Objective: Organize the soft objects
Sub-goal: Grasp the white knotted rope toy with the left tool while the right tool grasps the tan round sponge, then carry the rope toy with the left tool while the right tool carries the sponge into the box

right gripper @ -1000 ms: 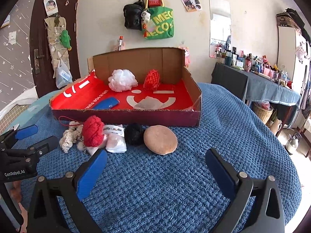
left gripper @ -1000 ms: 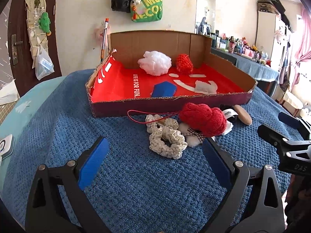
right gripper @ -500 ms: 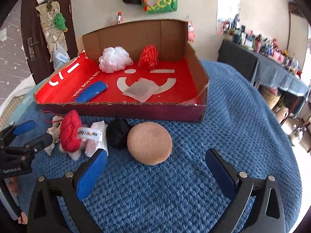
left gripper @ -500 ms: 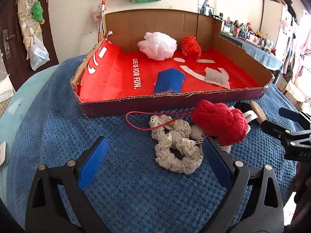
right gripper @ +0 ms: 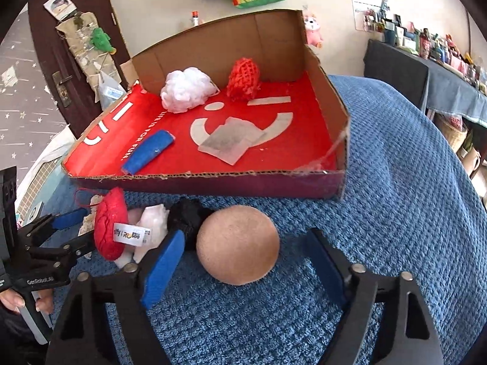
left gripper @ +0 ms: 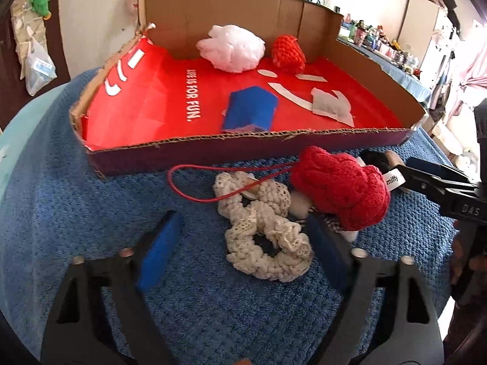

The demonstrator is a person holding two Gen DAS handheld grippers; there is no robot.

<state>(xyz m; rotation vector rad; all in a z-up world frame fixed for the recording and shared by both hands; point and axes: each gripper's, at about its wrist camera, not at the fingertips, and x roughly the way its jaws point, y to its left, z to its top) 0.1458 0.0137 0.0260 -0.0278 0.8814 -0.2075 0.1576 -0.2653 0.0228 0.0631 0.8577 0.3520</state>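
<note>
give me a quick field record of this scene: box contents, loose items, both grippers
in box: white mesh puff; red knit ball; blue felt pouch; grey sachet
box: red-lined cardboard tray
loose on blue blanket: cream lace scrunchies; red knitted toy; black fluffy ball; tan round cushion
left gripper: closing around scrunchies, not touching
right gripper: closing around cushion, not touching

We see a blue waffle-textured blanket [right gripper: 395, 182], a cardboard tray [left gripper: 213, 9] with red floor and white lettering, a white pouf [left gripper: 231, 47], red knit ball [left gripper: 287, 50], cream lace scrunchie [left gripper: 268, 249], tan round pad [right gripper: 237, 249].
</note>
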